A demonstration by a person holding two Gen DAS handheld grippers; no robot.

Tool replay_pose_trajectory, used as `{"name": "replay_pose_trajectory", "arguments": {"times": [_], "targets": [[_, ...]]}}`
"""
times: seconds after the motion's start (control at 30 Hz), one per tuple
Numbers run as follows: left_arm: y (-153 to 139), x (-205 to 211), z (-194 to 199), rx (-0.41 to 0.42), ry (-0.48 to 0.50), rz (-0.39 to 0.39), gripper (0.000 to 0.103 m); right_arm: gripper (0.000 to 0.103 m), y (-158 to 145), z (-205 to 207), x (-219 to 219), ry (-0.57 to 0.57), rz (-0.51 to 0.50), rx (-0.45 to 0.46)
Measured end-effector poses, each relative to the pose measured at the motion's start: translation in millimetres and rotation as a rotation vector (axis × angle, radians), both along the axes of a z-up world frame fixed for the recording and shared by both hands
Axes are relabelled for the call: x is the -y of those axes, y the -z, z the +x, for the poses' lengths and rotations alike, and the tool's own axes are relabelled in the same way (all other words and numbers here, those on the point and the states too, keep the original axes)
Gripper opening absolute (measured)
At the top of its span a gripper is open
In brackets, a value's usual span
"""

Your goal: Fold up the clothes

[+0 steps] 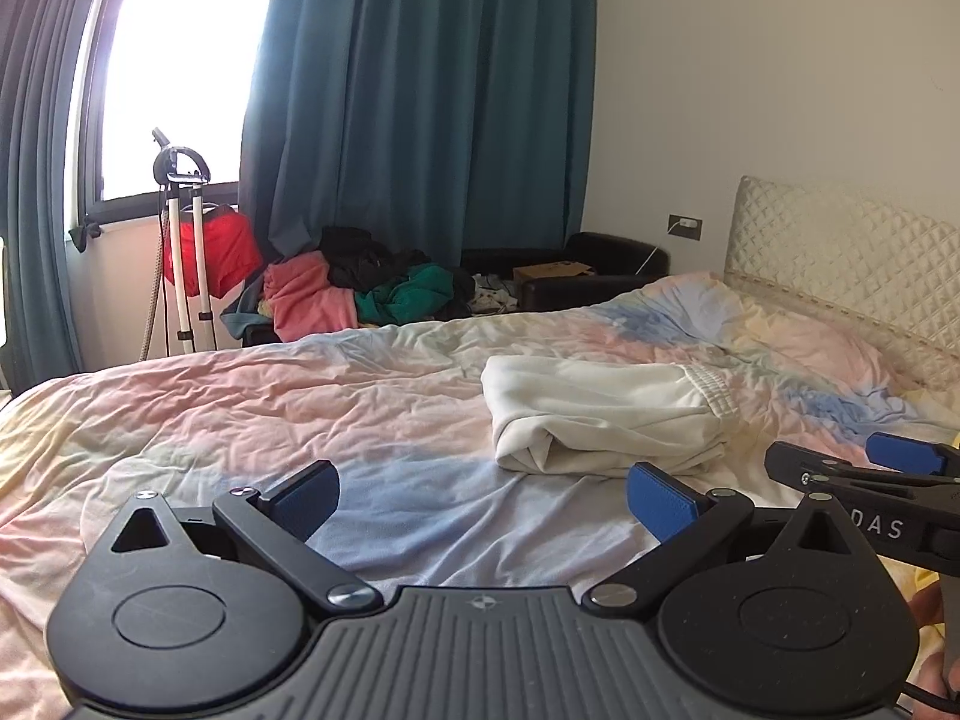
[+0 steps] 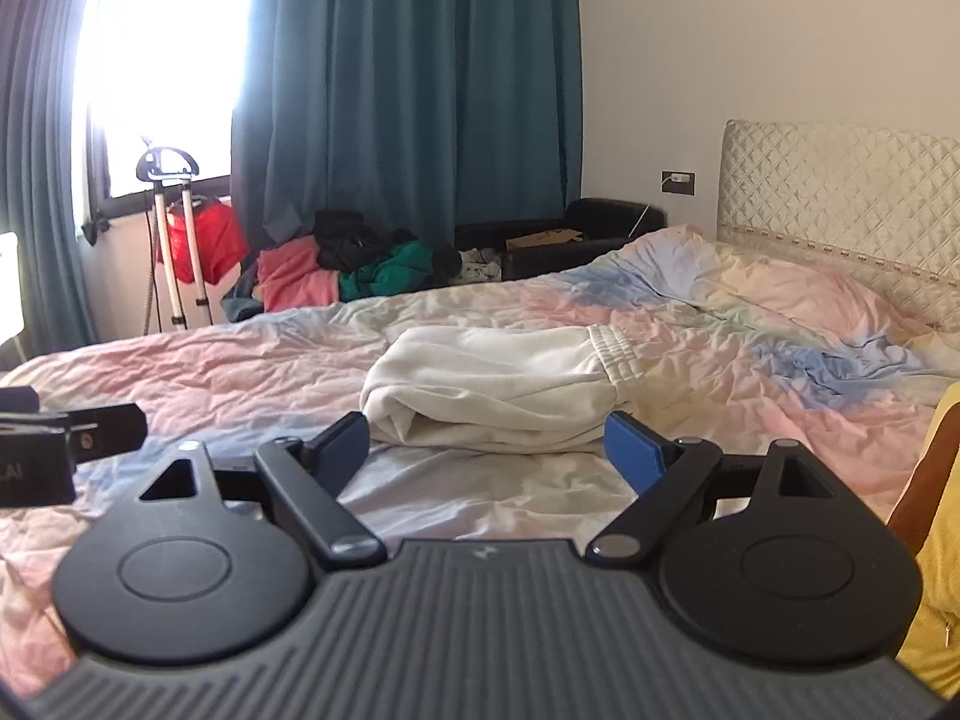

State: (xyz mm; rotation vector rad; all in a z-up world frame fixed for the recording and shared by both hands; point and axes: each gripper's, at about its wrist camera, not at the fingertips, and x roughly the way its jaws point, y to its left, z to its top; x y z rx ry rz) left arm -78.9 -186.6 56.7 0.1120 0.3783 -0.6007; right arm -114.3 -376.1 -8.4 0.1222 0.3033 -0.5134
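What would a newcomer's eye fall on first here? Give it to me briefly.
First, the folded white garment lying mid-bed on the pastel tie-dye duvet, just ahead of the open right tongs. Next, the teal curtains beside the bright window, with a pile of unfolded clothes heaped below them beyond the bed.

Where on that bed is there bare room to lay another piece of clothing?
The widest free patch is the bedspread left of the folded white garment, running to the window-side edge. A narrower strip lies between the garment and the open left gripper. Behind the bed, the clothes pile crowds the far side.
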Motion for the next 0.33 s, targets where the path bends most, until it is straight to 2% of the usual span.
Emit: {"name": "replay_pose_trajectory", "arguments": {"times": [0.33], "targets": [[8.2, 7.3, 2.5, -0.013, -0.010, 0.022, 0.103, 0.087, 4.8, 1.0, 8.0, 0.013, 0.050, -0.018]]}}
